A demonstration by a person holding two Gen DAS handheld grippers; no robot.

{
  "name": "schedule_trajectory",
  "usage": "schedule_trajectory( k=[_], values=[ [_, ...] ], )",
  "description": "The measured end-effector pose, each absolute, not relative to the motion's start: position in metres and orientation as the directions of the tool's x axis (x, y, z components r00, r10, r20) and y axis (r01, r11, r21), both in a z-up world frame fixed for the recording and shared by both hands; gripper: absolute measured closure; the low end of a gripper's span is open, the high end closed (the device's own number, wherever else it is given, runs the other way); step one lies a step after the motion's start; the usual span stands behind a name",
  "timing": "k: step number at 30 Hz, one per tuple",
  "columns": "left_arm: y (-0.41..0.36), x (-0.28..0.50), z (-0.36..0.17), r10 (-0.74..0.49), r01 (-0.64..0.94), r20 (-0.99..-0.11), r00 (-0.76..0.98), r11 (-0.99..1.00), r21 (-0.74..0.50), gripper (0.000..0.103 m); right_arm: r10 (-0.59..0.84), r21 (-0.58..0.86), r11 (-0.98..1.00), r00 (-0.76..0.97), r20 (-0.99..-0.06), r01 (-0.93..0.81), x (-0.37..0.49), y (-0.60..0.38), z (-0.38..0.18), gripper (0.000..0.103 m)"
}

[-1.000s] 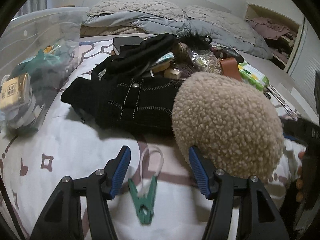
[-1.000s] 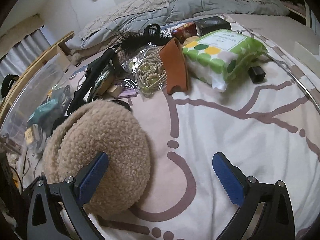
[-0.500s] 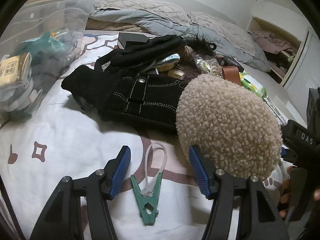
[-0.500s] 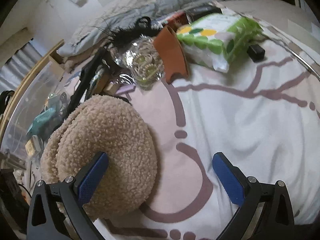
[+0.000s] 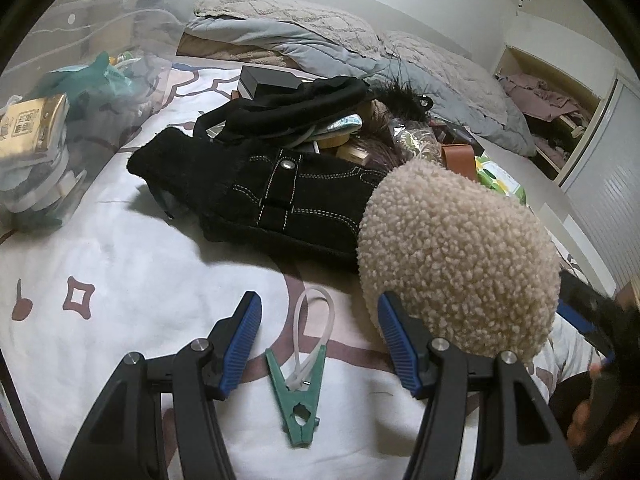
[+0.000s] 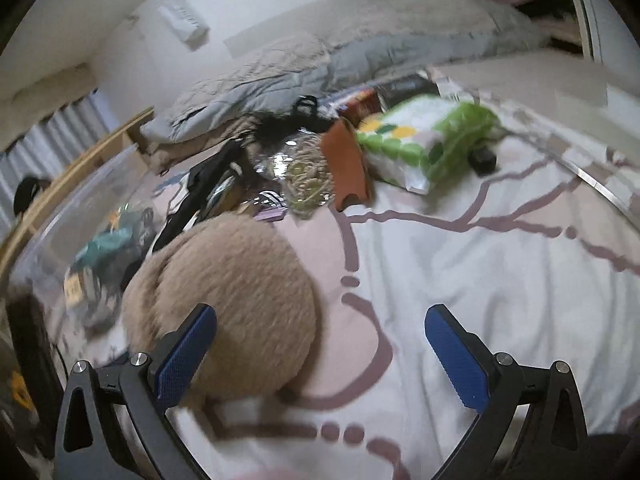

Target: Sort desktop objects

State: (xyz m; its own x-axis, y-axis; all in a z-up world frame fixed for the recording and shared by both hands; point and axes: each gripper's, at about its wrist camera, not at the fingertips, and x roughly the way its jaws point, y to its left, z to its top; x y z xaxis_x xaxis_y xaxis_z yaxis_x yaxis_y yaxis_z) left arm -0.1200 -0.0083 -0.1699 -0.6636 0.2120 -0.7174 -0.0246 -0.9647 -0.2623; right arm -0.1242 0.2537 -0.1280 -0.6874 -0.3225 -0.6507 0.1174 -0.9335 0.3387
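A green clothes peg (image 5: pixel 298 396) with a white loop lies on the patterned sheet between the fingers of my open left gripper (image 5: pixel 318 336). A beige fluffy hat (image 5: pixel 456 256) sits just right of it, against the right finger; it also shows in the right wrist view (image 6: pixel 228 296). My right gripper (image 6: pixel 320 352) is open and empty, its left finger in front of the hat. A black garment (image 5: pixel 272 188) lies behind the peg.
A clear plastic bin (image 5: pixel 60 120) with packets stands at left. A pile of items lies beyond: black strap (image 5: pixel 292 108), brown leather case (image 6: pixel 348 164), bead bag (image 6: pixel 308 176), green tissue pack (image 6: pixel 424 136). Pillows and a grey quilt (image 5: pixel 320 44) lie at the back.
The left gripper has tilted and shifted a little, keeping the peg between its fingers. The right gripper has moved and its view is now blurred. Both stay open.
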Motion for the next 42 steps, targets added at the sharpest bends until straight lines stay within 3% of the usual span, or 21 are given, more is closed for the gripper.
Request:
schedule_trajectory(
  k=[7,9,15,20,22,24,32,35,39,42],
  values=[
    [-0.015,-0.114,-0.166,0.179,-0.008,-0.718,-0.673,-0.972,-0.235,0.043,-0.22,0.108,-0.974,-0.7,-0.68,0.201,-0.103,0.217,-0.126,0.004],
    [-0.019,-0.112,-0.165,0.169,0.006,-0.723,-0.67,-0.972,-0.233,0.043,-0.226,0.099,-0.97,-0.681,-0.697,0.221,-0.103,0.213,-0.131,0.019],
    [-0.033,-0.102,-0.175,0.144,0.055,-0.771,-0.62,-0.973,-0.226,0.043,-0.208,0.083,-0.973,-0.654,-0.728,0.217,-0.115,0.209,-0.14,0.023],
    [-0.033,-0.096,-0.178,0.144,0.048,-0.786,-0.602,-0.975,-0.216,0.043,-0.21,0.063,-0.969,-0.656,-0.725,0.241,-0.13,0.202,-0.141,0.035],
    [-0.031,-0.095,-0.178,0.152,0.035,-0.786,-0.6,-0.976,-0.216,0.043,-0.231,0.065,-0.961,-0.655,-0.72,0.267,-0.135,0.199,-0.139,0.045],
    [-0.028,-0.094,-0.178,0.16,0.021,-0.785,-0.599,-0.977,-0.214,0.043,-0.241,0.058,-0.956,-0.655,-0.716,0.288,-0.14,0.198,-0.136,0.046],
    [-0.018,-0.09,-0.176,0.215,-0.05,-0.781,-0.586,-0.972,-0.23,0.043,-0.272,0.073,-0.946,-0.647,-0.712,0.317,-0.15,0.202,-0.134,0.065],
    [-0.016,-0.091,-0.178,0.215,-0.056,-0.788,-0.577,-0.973,-0.225,0.063,-0.282,0.089,-0.945,-0.644,-0.711,0.315,-0.15,0.205,-0.136,0.066],
    [-0.014,-0.093,-0.18,0.219,-0.061,-0.789,-0.574,-0.972,-0.225,0.073,-0.29,0.121,-0.949,-0.65,-0.703,0.293,-0.152,0.213,-0.135,0.072],
    [-0.012,-0.095,-0.181,0.226,-0.071,-0.786,-0.576,-0.971,-0.227,0.074,-0.3,0.146,-0.948,-0.646,-0.702,0.282,-0.154,0.217,-0.135,0.073]
  ],
)
